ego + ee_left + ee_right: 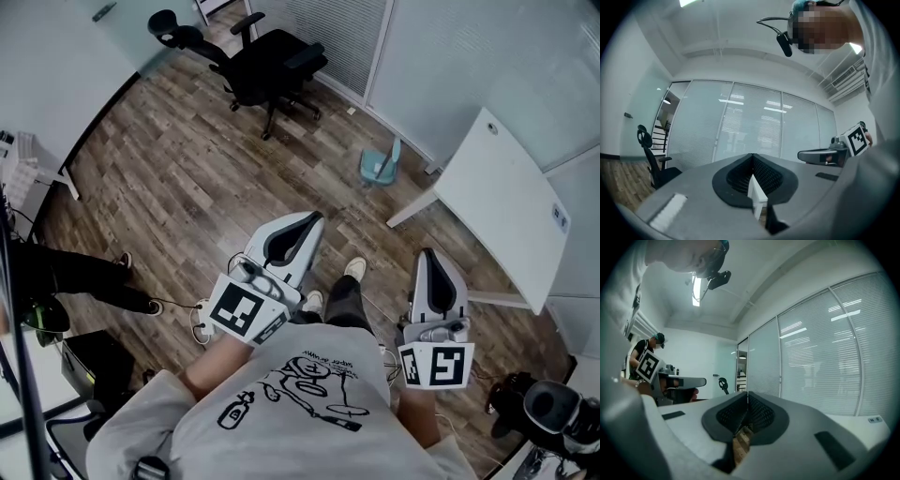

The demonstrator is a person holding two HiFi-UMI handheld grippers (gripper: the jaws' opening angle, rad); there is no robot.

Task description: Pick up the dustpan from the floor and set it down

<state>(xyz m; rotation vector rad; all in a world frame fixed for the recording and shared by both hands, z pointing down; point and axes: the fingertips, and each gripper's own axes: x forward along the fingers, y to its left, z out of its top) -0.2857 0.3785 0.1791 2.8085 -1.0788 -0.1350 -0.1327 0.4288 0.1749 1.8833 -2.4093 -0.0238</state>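
The grey left hand-held gripper [312, 219] and right hand-held gripper [427, 253] are pressed together, empty, so reaching the pale blue plastic dustpan [380, 165] on the far wooden floor [187, 178] unopened could shove it away.

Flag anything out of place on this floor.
Only the teal dustpan stands out: it sits alone on the wood floor beside the white table, handle up. No spill or damage shows.

Wood-plank floor [187, 178] beneath you.
Your teal dustpan [380, 166] rests on it, well apart from the black office chair [267, 61] and your shoes [354, 269].
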